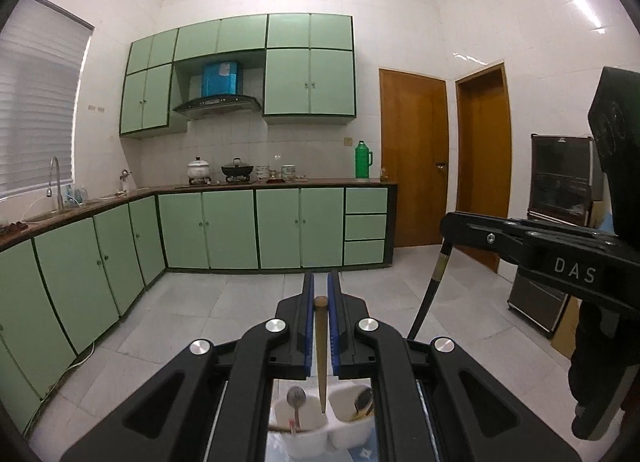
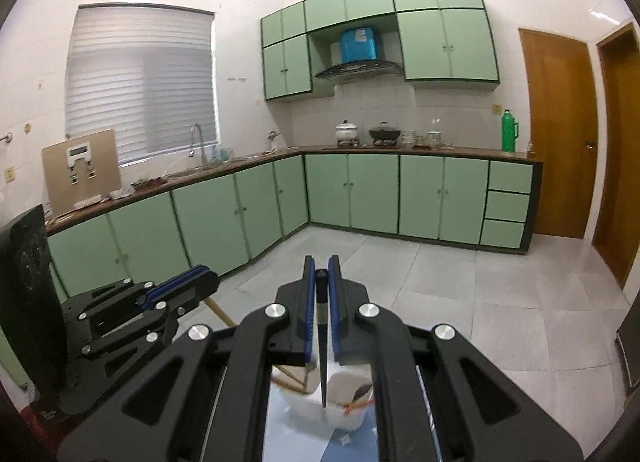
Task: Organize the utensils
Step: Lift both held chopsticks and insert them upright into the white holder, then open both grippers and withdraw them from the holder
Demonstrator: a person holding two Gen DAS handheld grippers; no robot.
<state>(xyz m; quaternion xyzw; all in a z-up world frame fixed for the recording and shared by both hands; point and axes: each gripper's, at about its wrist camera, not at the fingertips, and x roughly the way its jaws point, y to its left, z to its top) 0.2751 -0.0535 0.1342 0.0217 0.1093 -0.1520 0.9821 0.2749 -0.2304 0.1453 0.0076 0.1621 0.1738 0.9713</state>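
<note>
"DAS" in white letters on right gripper (image 1: 448, 221) body, left wrist view. No other legible txt.

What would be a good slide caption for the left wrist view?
Left gripper lowers a wooden chopstick toward a white two-compartment utensil holder, facing green kitchen cabinets.

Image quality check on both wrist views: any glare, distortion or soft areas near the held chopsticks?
Left wrist view: strong fisheye bowing of the cabinets; glare streaks on the right wall tiles; wooden chopstick in the left gripper reads sharp. Right wrist view: same bowing, dark corner vignette; black chopstick in the right gripper is clear, but the white holder below looks soft.
</note>
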